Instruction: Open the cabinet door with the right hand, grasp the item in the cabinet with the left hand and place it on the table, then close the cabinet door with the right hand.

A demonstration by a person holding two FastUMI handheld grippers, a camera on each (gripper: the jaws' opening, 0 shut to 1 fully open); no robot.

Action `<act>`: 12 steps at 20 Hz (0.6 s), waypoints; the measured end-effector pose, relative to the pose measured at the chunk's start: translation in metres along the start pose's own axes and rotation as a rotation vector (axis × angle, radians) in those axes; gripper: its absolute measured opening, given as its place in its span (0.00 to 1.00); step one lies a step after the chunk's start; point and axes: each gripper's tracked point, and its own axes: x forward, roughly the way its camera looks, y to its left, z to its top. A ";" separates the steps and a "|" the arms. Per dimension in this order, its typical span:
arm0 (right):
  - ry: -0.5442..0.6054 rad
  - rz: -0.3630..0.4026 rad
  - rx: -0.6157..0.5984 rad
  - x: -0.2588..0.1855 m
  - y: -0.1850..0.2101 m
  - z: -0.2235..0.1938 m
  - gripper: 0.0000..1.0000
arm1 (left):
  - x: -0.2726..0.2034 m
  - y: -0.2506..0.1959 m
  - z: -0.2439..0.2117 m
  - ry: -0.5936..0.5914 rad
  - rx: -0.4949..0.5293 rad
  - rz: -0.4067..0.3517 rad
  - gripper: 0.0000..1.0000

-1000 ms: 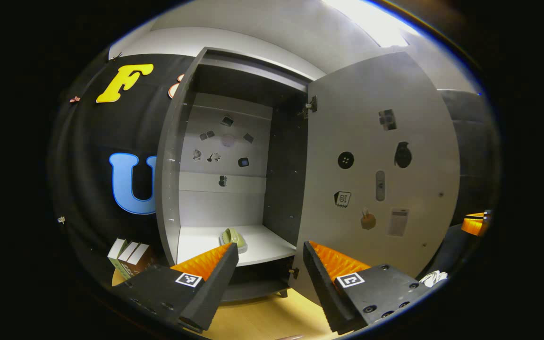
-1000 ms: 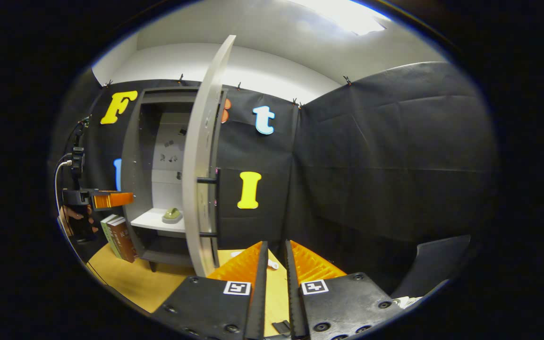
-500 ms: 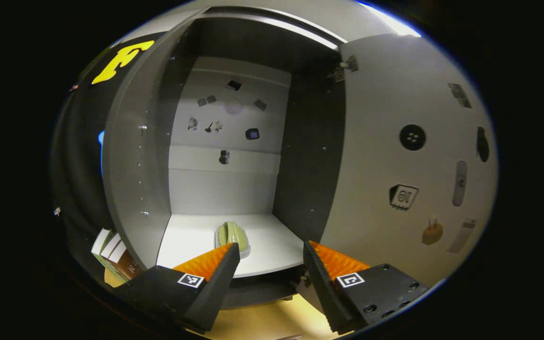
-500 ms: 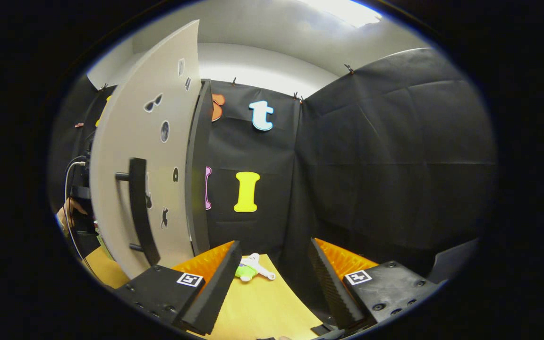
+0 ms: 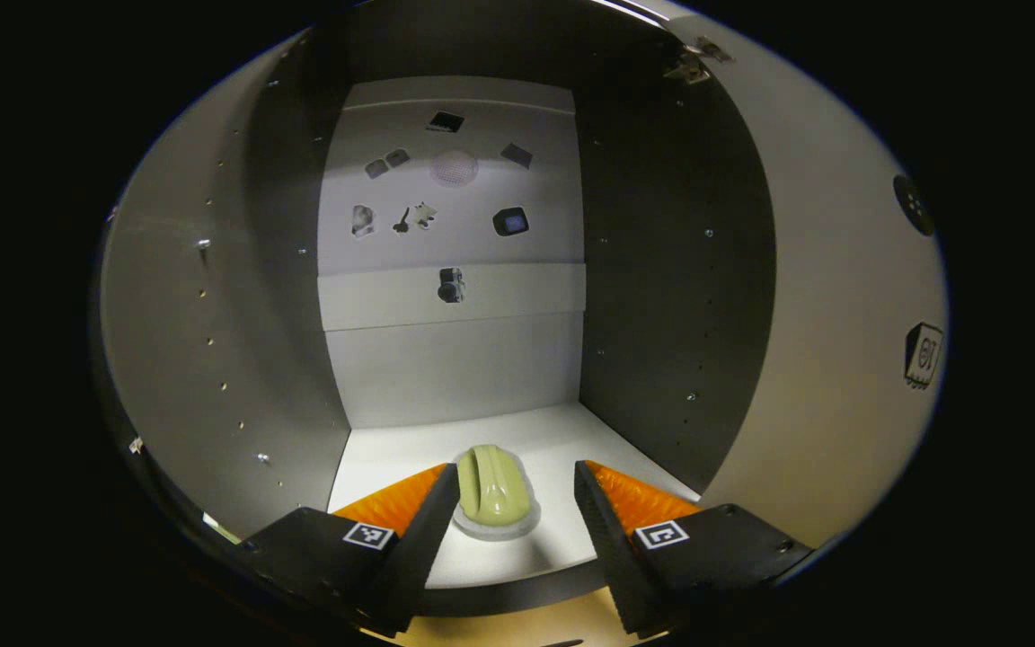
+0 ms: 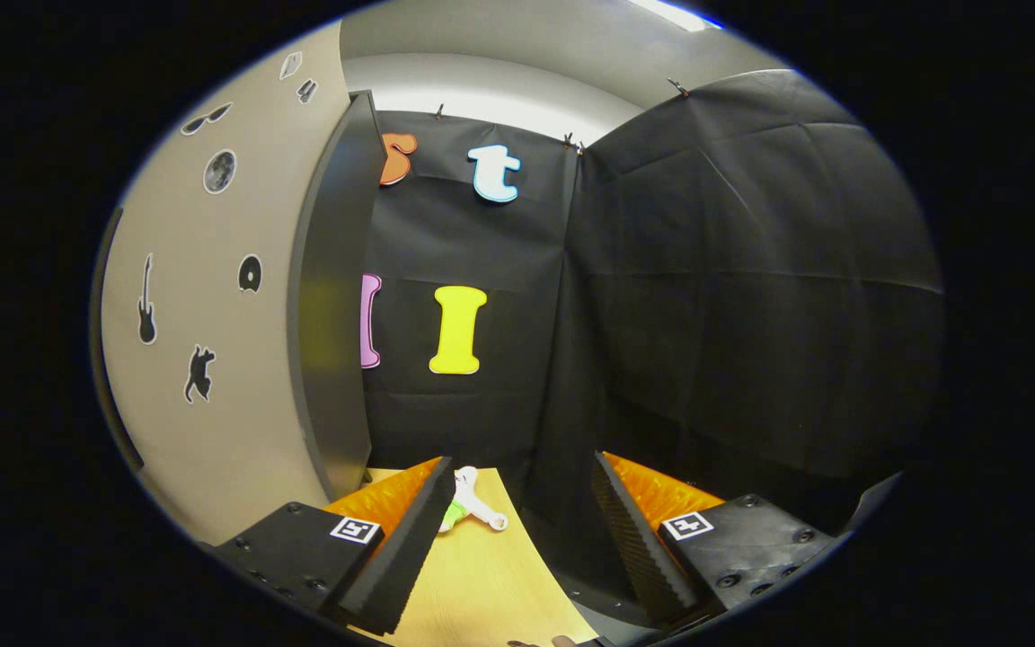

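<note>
Green item [image 5: 492, 485]: on the cabinet shelf [image 5: 553, 449], between the fingers, untouched.
Left hand-held gripper [image 5: 508, 490]: spread wide.
Right hand-held gripper [image 6: 517, 490]: wide, holding nothing.
Cabinet door [image 6: 212, 359]: open.

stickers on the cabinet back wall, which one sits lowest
The dark sticker on the horizontal band across the back wall. It sits alone, below the cluster of stickers higher up.
</note>
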 end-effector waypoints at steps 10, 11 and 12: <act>0.043 -0.013 -0.033 0.022 0.000 -0.014 0.98 | 0.060 0.019 -0.031 0.075 -0.130 -0.006 0.73; 0.048 -0.015 -0.030 0.024 -0.001 -0.016 0.98 | 0.063 0.019 -0.034 0.083 -0.135 -0.010 0.72; 0.053 -0.016 -0.027 0.025 -0.002 -0.017 0.98 | 0.066 0.019 -0.036 0.091 -0.133 -0.012 0.70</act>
